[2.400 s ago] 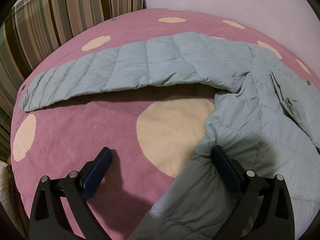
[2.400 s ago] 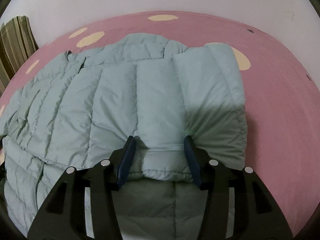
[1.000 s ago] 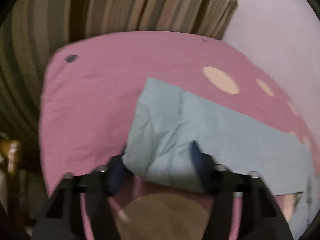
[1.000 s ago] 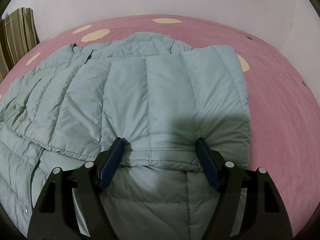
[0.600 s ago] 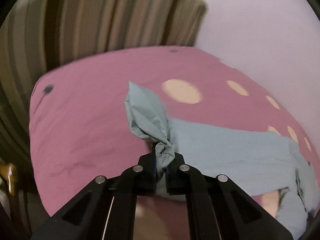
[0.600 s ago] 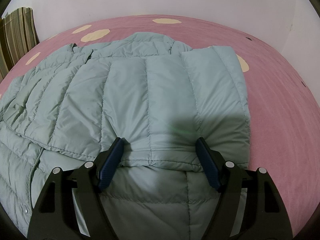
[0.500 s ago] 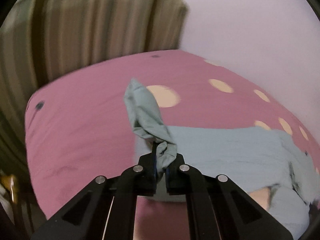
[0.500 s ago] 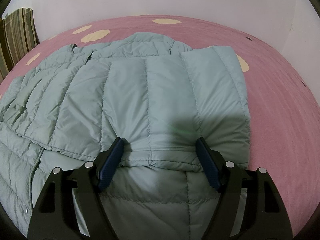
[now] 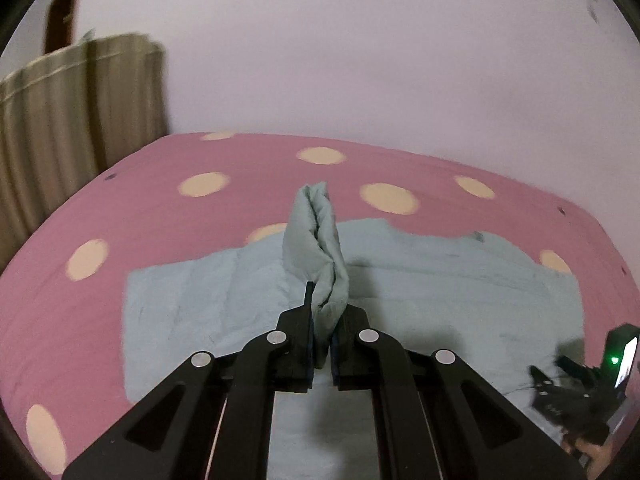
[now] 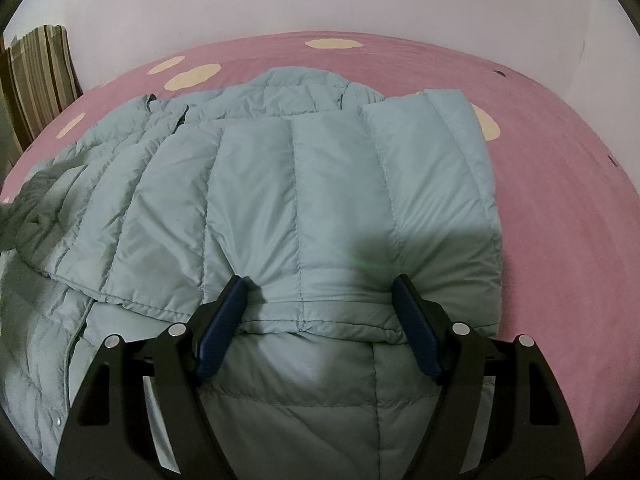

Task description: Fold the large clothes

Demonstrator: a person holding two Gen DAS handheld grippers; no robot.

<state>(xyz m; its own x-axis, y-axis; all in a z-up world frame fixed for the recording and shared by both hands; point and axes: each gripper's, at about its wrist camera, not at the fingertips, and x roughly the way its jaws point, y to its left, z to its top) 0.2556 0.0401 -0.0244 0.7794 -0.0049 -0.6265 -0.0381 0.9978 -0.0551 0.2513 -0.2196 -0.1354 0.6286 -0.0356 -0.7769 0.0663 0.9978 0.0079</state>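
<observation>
Jacket (image 10: 304, 184): pale blue-green quilted down garment, spread across the middle of the pink bedspread (image 10: 560, 184).

Fold state: one sleeve already laid flat across the jacket's body, its cuff end near the hem. Other sleeve's cuff (image 9: 320, 256) is pinched upright, raised over the jacket. Judged roughly midway: second sleeve fold under way, body folds still to do.

Left gripper (image 9: 320, 344): clamped tight on the cuff, fabric bunched between the pads.

Right gripper (image 10: 320, 320): jaws spread wide, one finger either side of the folded sleeve's end, resting on the jacket; not squeezing it. Also visible at the jacket's right edge in the left wrist view.

Surface: bedspread, pink with cream dots, extends beyond the jacket on all sides.

Room: plain pale wall (image 9: 360, 60) behind the jacket; striped curtain (image 10: 36, 76) to the jacket's left.
</observation>
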